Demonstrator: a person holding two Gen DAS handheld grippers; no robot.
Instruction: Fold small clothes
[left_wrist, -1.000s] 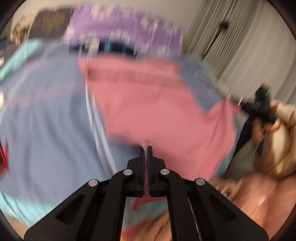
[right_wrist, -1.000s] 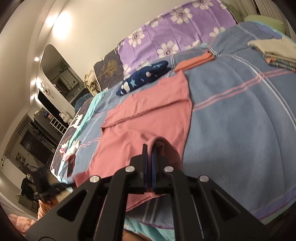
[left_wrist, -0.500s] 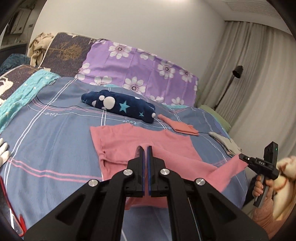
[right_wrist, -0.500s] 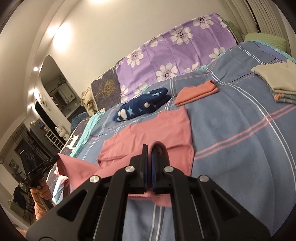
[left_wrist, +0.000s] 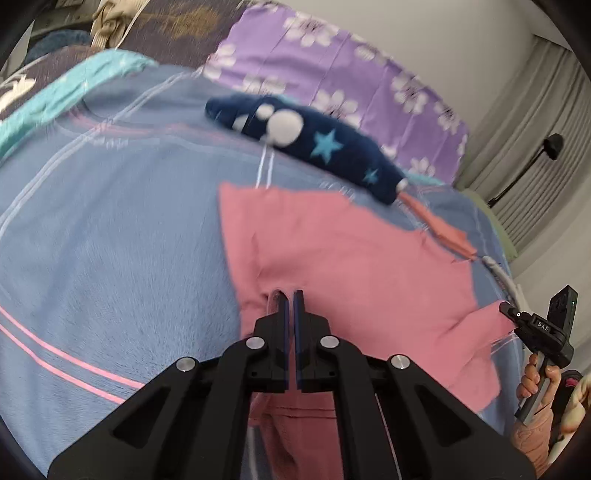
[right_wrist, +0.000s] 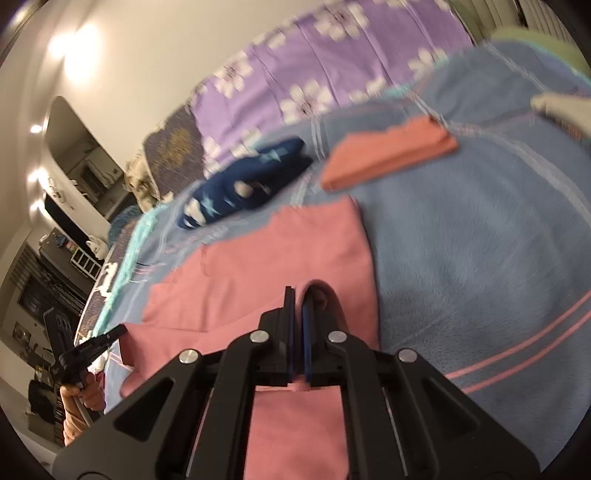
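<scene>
Both my claws pinch the pink cloth on the bed.

My left claw (left_wrist: 290, 295) is squeezed tight on one near edge of the pink cloth (left_wrist: 351, 258). My right claw (right_wrist: 297, 295) is squeezed tight on the other. The cloth lies on the blue blanket (left_wrist: 110, 258), its far part flat. I think it is light, soft and floppy. It will sag and bunch, so edges and corners are the best places to hold.

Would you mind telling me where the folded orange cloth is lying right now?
The folded orange cloth lies on the blue bedspread, upper right in the right wrist view, beyond the pink garment and right of the navy star-patterned bundle.
</scene>
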